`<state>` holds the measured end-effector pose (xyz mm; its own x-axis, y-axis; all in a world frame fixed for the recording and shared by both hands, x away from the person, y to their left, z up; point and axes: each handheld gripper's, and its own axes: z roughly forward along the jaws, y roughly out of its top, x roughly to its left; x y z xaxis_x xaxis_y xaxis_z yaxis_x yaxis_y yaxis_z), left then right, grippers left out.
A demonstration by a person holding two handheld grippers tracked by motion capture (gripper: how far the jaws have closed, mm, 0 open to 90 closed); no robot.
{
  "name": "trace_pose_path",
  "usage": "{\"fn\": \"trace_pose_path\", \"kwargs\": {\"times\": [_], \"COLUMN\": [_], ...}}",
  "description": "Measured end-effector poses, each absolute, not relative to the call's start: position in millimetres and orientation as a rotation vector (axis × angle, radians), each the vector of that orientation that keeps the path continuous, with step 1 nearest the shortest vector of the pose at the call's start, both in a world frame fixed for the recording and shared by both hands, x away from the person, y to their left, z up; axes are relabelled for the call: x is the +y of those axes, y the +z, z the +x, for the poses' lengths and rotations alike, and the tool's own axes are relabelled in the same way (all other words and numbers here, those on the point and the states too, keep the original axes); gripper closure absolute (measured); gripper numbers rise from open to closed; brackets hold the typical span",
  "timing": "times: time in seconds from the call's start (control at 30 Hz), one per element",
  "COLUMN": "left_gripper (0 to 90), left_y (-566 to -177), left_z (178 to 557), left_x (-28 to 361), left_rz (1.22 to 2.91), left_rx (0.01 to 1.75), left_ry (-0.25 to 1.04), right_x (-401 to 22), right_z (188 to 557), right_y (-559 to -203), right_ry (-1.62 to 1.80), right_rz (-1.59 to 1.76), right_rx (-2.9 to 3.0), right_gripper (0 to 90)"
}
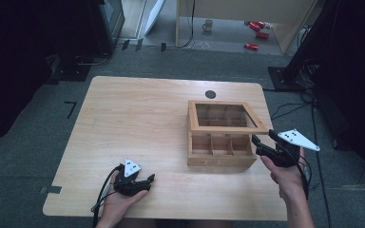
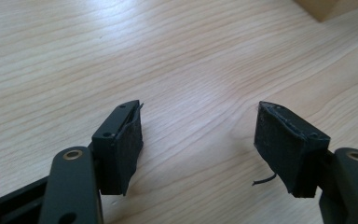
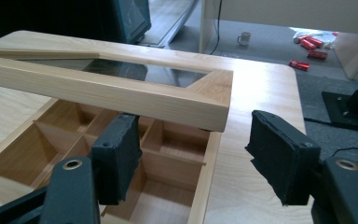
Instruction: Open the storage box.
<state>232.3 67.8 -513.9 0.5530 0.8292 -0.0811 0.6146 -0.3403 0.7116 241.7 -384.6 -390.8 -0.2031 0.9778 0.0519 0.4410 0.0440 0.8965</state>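
Observation:
A wooden box (image 1: pixel 221 160) with several empty compartments stands on the right half of the table (image 1: pixel 133 123). Its glass-paned lid (image 1: pixel 226 128) is tilted up at the front, hinged at the back. My right gripper (image 1: pixel 259 146) is at the lid's front right corner. In the right gripper view the lid (image 3: pixel 121 95) hangs over the open box (image 3: pixel 206 172), and its underside seems to rest on one finger (image 3: pixel 119 154) of my right gripper (image 3: pixel 193 119); the jaws stand wide apart. My left gripper (image 1: pixel 148 181) lies low near the table's front edge, open (image 2: pixel 199 109), with bare wood between its pads.
A dark round grommet (image 1: pixel 210 94) sits in the table behind the box. On the floor beyond the table are a mug (image 1: pixel 208 24) and several red cans (image 1: pixel 256 28). Dark equipment stands at both sides of the room.

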Motion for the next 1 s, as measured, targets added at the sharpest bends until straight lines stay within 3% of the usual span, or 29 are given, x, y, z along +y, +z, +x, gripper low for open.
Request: {"fn": "trace_pose_path", "kwargs": {"times": [0.27,1.0], "left_gripper": [26.7,25.1], "left_y": [-518.6,-518.3], "left_z": [228.3,230.5], "left_x": [60.1,64.0], "left_rz": [2.105,2.073], "left_rx": [1.13,1.135], "left_ry": [0.491,0.442], "right_x": [-381.9,-384.2], "right_z": [253.0,293.2], "right_y": [-374.3,-346.4], "right_ry": [1.076,1.149], "right_rz": [1.436,1.414], "right_rx": [1.704,1.61], "right_gripper": [34.5,36.2]}}
